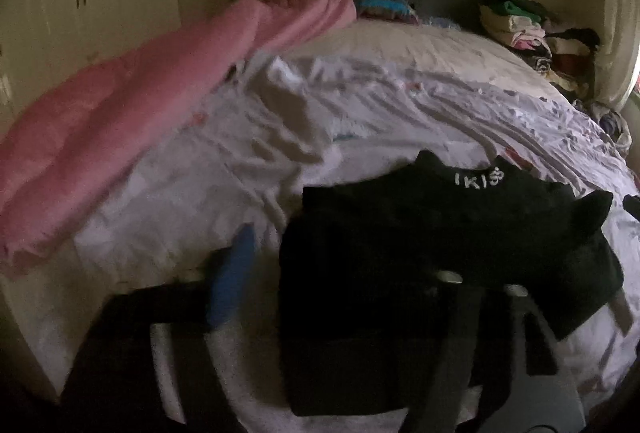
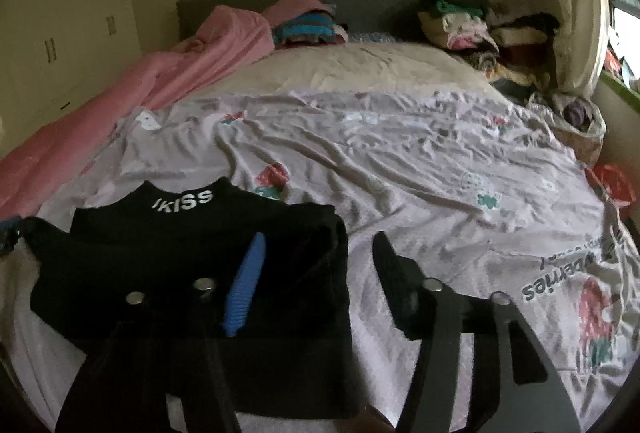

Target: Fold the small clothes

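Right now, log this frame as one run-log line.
item: black top, flat on bed sheet | right gripper: open over its edge | left gripper: unclear | fold: unfinished

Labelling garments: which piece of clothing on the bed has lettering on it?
The black top lying flat at the near edge, with white "IKISS" on its collar. The pink blanket and the clothes pile by the headboard show no lettering.

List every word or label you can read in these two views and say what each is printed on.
"IKISS": white letters on the collar of the black garment; the first letter is partly cut off, and the left wrist view blurs the word.
"...berries": dark letters, upside down, on the strawberry-print bedsheet at the right edge.
The line of print beyond it is too blurred to read.
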Demonstrator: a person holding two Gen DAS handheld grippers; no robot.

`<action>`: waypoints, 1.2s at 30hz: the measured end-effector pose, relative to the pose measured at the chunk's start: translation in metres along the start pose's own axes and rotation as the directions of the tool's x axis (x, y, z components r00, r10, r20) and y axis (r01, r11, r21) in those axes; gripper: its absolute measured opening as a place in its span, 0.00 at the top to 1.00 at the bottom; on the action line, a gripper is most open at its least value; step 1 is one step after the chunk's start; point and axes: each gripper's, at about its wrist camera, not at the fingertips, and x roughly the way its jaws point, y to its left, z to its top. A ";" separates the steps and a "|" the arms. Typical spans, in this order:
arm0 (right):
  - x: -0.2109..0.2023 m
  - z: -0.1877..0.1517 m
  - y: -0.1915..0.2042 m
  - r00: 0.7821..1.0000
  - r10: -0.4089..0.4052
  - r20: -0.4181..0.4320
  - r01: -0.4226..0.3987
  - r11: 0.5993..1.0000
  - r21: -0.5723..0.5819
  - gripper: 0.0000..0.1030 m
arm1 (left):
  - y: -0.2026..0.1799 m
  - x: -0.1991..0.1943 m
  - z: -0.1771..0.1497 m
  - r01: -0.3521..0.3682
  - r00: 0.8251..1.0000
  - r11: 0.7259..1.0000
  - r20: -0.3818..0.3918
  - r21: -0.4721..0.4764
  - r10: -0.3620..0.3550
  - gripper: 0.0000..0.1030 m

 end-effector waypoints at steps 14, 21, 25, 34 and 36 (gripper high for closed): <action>-0.037 -0.038 0.044 0.997 0.081 -0.006 -0.081 0.982 -0.171 0.45 | -0.010 -0.037 -0.025 0.099 0.995 0.995 0.009 0.009 -0.099 0.46; -0.013 -0.056 0.053 0.989 0.092 -0.114 -0.114 0.973 -0.200 0.72 | -0.026 -0.003 -0.058 0.151 0.978 0.988 -0.152 0.032 -0.145 0.92; 0.022 -0.058 0.050 0.982 0.020 -0.188 -0.059 0.977 -0.206 0.75 | -0.032 0.024 -0.060 0.109 0.976 0.992 -0.197 0.066 -0.094 0.91; 0.082 -0.031 0.049 0.978 0.010 -0.206 -0.045 0.985 -0.167 0.76 | -0.028 0.066 -0.029 0.044 0.980 0.998 -0.197 0.051 -0.033 0.91; 0.090 -0.022 0.051 0.981 -0.002 -0.193 -0.030 0.986 -0.165 0.76 | -0.026 0.076 -0.020 0.042 0.981 0.999 -0.193 0.027 -0.036 0.91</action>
